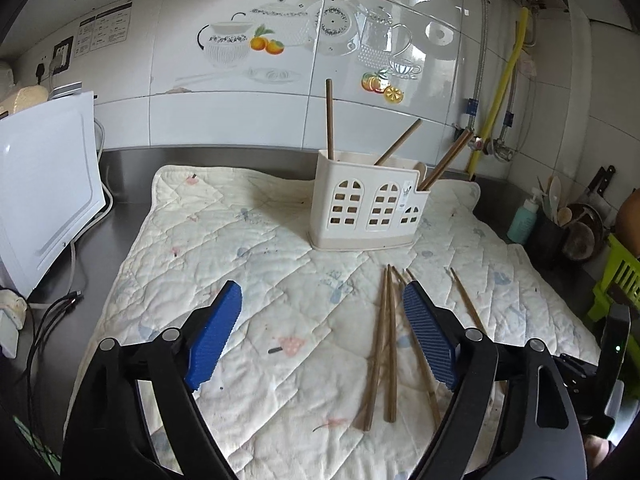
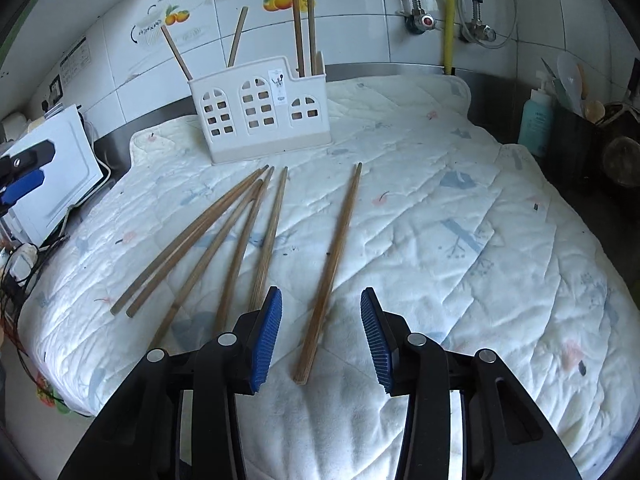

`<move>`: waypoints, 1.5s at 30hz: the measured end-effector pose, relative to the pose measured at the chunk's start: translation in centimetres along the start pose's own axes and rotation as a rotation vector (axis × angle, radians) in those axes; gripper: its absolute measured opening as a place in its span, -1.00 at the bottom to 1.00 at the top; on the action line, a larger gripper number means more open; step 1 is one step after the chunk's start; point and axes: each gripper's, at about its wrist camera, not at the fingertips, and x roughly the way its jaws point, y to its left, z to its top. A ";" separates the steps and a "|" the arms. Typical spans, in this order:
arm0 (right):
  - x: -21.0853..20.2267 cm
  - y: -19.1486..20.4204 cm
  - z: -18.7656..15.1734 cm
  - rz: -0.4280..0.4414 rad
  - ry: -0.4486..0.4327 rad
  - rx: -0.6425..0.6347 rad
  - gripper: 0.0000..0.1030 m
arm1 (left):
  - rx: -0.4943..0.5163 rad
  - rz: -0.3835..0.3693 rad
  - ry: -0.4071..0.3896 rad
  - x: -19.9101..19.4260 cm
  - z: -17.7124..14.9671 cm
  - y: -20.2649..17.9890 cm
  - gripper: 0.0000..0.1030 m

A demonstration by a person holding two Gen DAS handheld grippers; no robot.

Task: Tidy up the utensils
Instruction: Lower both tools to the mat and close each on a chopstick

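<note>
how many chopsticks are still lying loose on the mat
6. Five fan out in a group left of the right gripper; one lies apart, its near end between that gripper's open pads. None seem hidden.

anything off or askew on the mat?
Six chopsticks lie loose and fanned on the quilted mat instead of standing in the white holder; one lies apart, between the right gripper's open jaws. Nothing spilled or broken.
</note>
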 end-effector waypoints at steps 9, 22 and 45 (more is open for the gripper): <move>1.3 0.1 -0.9 0.016 0.019 0.047 -0.58 | 0.005 0.016 0.057 0.4 -2.9 0.2 0.72; 1.4 0.0 -0.8 -0.031 0.013 0.040 -0.84 | 0.133 -0.068 0.201 2.5 -7.7 -2.3 0.02; 1.3 -0.4 -1.0 -0.037 0.011 0.032 -0.85 | 0.217 -0.114 0.289 7.7 -8.9 -4.8 -0.73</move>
